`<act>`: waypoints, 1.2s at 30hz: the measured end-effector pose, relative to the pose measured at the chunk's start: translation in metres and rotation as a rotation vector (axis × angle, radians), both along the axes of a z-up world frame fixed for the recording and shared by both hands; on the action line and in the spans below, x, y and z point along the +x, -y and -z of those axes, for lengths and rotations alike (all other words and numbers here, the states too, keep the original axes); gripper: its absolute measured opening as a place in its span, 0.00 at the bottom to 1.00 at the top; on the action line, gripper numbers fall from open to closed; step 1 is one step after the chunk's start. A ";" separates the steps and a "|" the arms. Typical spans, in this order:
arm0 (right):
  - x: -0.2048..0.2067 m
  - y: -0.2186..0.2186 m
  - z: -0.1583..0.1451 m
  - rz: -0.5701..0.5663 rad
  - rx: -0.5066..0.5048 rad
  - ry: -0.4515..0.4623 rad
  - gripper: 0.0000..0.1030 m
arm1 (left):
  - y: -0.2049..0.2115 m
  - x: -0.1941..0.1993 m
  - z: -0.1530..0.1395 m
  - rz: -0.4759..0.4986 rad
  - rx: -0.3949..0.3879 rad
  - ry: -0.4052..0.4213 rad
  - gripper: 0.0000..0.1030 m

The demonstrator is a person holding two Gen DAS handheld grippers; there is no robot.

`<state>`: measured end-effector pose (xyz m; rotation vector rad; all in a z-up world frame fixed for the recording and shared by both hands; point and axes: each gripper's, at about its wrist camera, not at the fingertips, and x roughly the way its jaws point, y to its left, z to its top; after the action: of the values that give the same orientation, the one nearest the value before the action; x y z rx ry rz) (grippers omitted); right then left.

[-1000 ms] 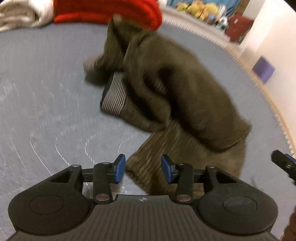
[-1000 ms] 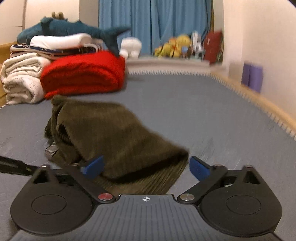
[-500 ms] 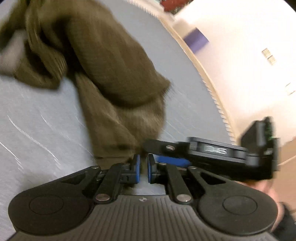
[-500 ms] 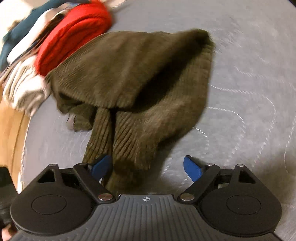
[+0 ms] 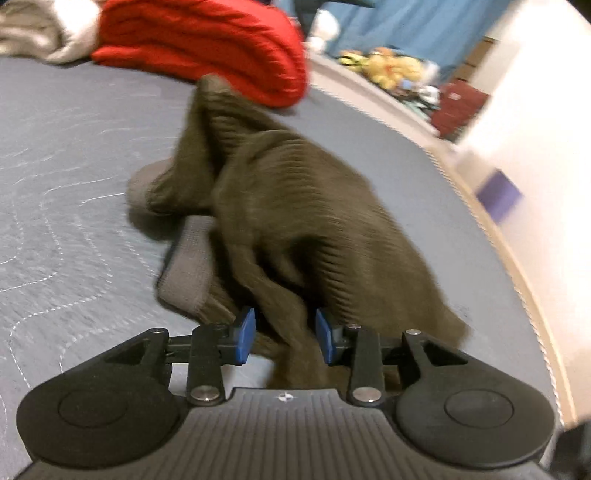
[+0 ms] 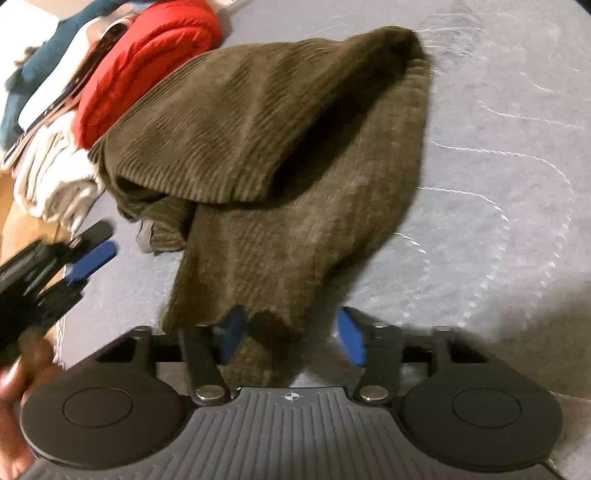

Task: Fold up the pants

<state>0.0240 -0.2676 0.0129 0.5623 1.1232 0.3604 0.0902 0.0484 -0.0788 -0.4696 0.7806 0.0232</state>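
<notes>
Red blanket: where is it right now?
The folded red blanket lies at the far end of the grey mattress, just beyond the crumpled olive pants, beside the white folded linens in the right wrist view.

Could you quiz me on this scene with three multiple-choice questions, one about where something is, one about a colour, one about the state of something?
1. Where does the red blanket lie?
A. beyond the pants
B. under the pants
C. on the floor

2. What colour are the pants?
A. white
B. olive brown
C. blue

3. How do the pants lie?
A. hung on a hanger
B. spread out flat
C. bunched, one part flopped over another

Answers:
1 A: in the left wrist view it sits past the pants on the grey mattress, beside pale folded laundry.
2 B: ribbed olive-brown cloth in both views.
3 C: an upper layer overhangs the lower one in the right wrist view.
</notes>
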 end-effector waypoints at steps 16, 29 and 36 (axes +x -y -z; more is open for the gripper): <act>0.011 -0.008 -0.069 -0.030 -0.206 0.331 0.11 | 0.028 0.037 -0.005 0.061 0.282 0.036 0.09; 0.035 0.152 -0.097 0.535 -0.699 0.448 0.10 | -0.047 -0.060 -0.093 -0.086 0.436 0.140 0.08; 0.039 0.213 -0.068 0.734 -0.739 0.287 0.16 | -0.044 -0.094 -0.064 0.161 0.322 -0.161 0.04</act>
<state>0.0633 -0.4808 0.0813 0.2166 0.6353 -0.5824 -0.0038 0.0922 -0.0153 -0.0989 0.9511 0.0363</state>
